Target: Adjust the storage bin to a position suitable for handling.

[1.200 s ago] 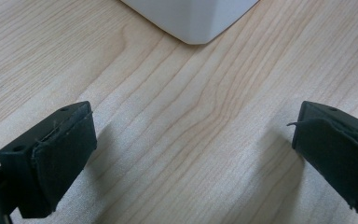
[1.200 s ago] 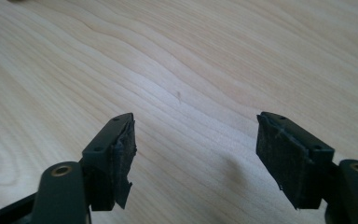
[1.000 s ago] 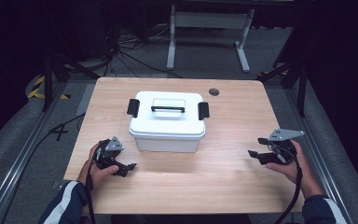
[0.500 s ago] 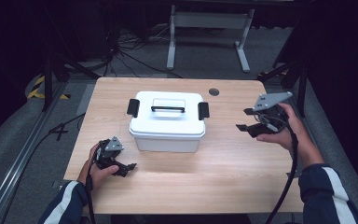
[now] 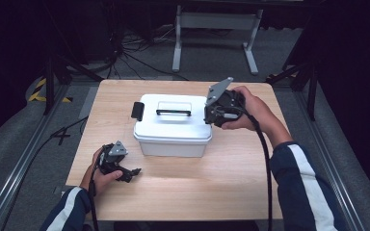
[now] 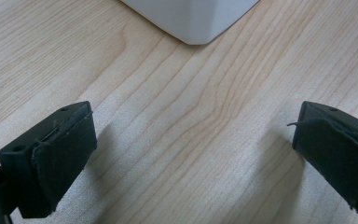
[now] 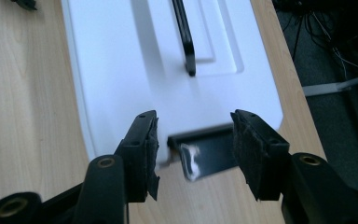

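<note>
Table [image 5: 231, 192]: light wood, seen from above with both forearms entering from the bottom edge. Box [image 5: 173, 124]: white, lidded, set at mid-table, slightly toward the far side; black handle [image 5: 173, 112] lies flat on the lid, black latch [image 5: 137, 110] seen on its left end. Second latch [image 7: 205, 156] at the right end is seen close up in the right gripper view, blurred, lying between the jaws. Right gripper [image 5: 214, 117] is held at the box's right end, above table level; jaws are partly spread and have just been closing, with the latch between them; pads are not seen pressing on it. Left gripper [image 5: 130, 174] is rested low on the table, near the box's front-left corner but apart from it; jaws are spread wide, bare wood between them, box corner [image 6: 193, 21] ahead.
</note>
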